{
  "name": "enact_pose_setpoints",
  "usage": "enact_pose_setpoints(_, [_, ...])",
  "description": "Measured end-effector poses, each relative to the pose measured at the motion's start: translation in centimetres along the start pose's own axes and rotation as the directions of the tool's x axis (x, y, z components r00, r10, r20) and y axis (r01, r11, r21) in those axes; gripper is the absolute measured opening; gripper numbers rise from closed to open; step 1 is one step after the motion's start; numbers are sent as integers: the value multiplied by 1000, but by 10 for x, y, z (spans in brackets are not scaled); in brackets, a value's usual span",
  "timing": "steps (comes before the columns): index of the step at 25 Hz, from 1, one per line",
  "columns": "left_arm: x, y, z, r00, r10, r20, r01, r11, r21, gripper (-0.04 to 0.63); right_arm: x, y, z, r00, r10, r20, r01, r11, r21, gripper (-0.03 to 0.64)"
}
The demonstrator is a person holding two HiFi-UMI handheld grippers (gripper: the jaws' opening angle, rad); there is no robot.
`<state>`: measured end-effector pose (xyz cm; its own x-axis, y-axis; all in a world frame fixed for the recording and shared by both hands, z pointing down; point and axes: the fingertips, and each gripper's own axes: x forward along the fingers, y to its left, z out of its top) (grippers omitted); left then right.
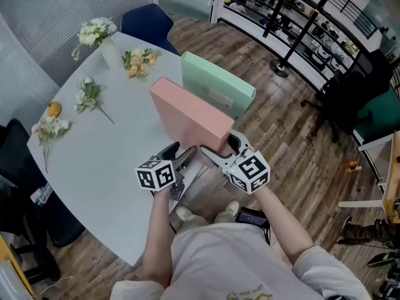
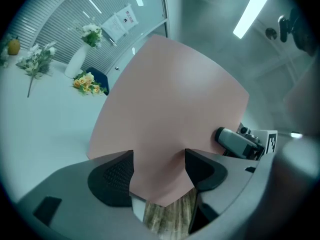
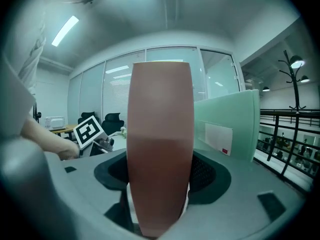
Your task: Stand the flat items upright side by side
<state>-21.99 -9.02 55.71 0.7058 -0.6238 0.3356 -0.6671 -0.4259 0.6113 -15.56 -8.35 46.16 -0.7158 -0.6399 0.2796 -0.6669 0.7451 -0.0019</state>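
the left gripper point(image 1: 181, 154) and the right gripper point(image 1: 222, 147) both squeeze the near end of the pink box point(image 1: 190, 114). it is held up on its edge at the near side of the table point(image 1: 106, 161), just beside the green box point(image 1: 215, 83), which already stands. i think it should go down straight and close to the green one, and the grippers should let go slowly so it won't tip. the flowers point(image 1: 139, 61) and the orange point(image 1: 54, 109) lie well apart.

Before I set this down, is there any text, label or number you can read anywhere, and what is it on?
No text is legible.
The white label on the green box: print too small to read.
The posted paper sheets: blurred, unreadable.
The marker cube at left and the marker cube at right: black square patterns, no words.
The pink box: no print in view.
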Motion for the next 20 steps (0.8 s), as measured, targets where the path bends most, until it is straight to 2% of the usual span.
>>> enact_pose_setpoints(6, [5, -5, -12, 1000, 0, -18, 0, 1000, -4, 328, -12, 0, -28, 999, -10, -52, 9, 1000, -19, 316])
enact_pose_setpoints(12, [4, -10, -21, 1000, 5, -21, -5, 1000, -18, 328, -18, 3, -32, 999, -22, -36, 21, 999, -34, 316])
enact_pose_setpoints(20, [3, -10, -29, 999, 13, -40, -14, 1000, -22, 328, -21, 6, -37, 997, -79, -17, 78, 996, -50, 319])
